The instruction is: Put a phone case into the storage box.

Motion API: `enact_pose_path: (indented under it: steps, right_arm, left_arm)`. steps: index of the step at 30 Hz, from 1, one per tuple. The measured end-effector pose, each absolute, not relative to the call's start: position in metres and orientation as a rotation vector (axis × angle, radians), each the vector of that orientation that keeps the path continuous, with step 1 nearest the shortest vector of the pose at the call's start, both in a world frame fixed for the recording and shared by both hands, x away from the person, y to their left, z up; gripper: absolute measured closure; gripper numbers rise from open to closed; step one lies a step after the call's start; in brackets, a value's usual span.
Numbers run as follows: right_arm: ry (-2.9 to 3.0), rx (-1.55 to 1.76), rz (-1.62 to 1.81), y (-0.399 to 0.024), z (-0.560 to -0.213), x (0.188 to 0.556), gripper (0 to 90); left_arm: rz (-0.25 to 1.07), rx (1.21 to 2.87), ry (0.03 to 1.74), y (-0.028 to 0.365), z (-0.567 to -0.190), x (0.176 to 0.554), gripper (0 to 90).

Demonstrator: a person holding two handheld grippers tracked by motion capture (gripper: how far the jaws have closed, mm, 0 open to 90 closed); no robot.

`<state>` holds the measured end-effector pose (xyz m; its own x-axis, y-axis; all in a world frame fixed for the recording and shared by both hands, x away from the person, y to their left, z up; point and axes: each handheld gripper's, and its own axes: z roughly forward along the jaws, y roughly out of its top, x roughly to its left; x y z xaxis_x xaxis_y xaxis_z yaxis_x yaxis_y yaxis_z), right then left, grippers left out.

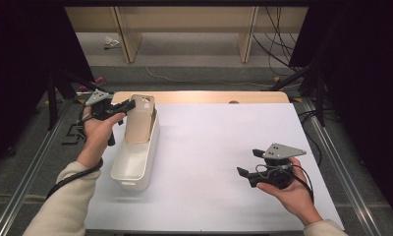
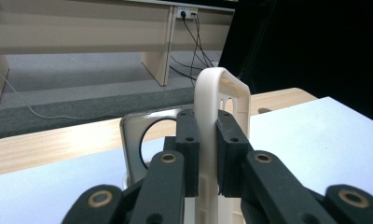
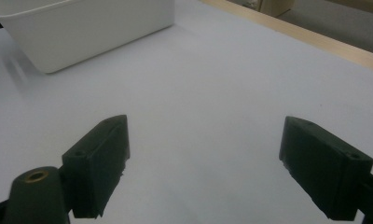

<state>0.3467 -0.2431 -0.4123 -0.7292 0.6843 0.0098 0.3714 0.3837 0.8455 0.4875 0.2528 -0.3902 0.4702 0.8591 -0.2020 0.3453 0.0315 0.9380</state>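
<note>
Phone case [image 1: 140, 119] (edge clamped) in left gripper [image 1: 120, 108]

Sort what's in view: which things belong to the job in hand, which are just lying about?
In the job:
- beige phone case, clamped edge-on by the left gripper
- white bin beneath it

Lying about:
- right gripper, open, holding nothing
- cables on the floor beyond the table

Two phone cases: a beige one [image 1: 139, 120] pinched in the left claw [image 1: 128, 106], and a second, silver-rimmed with a round cutout [image 2: 142, 140], standing just behind it. One white plastic bin [image 1: 135, 164]. Two claws, the right claw [image 1: 248, 164] empty. One tabletop [image 1: 224, 147].
</note>
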Motion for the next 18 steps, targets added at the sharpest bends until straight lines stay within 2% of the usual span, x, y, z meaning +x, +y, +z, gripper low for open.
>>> enact_pose_path:
  steps: [18]
  right_arm:
    - [2.31, 0.92, 1.276, -0.243, -0.413, 0.347, 16.7]
  left_arm:
    - [0.529, 1.562, 1.118, 0.252, -0.401, 0.496, 80.9]
